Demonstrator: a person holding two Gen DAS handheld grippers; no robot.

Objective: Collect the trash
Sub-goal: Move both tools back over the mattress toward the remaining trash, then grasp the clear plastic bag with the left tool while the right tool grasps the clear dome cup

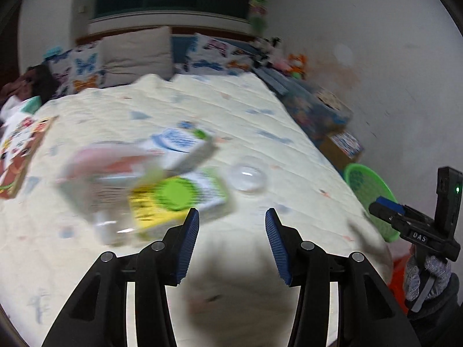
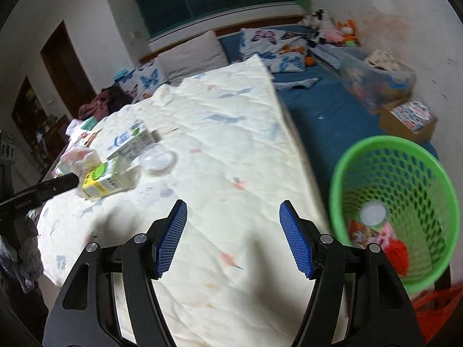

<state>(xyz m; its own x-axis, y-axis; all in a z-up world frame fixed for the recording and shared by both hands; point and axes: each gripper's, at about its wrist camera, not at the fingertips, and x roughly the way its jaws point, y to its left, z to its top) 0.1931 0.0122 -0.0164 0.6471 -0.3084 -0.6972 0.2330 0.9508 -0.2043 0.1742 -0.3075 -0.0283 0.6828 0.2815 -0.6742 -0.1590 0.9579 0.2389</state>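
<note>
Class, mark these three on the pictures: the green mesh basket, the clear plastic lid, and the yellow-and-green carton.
green mesh basket (image 2: pixel 341 173), right wrist view, left rim.
clear plastic lid (image 1: pixel 246 177), left wrist view, domed centre.
yellow-and-green carton (image 1: pixel 176 193), left wrist view, green circle on its face.

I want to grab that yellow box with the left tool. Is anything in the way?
Nothing visible. The left tool is open and empty, and the yellow box lies just ahead to its left on the quilt.
</note>
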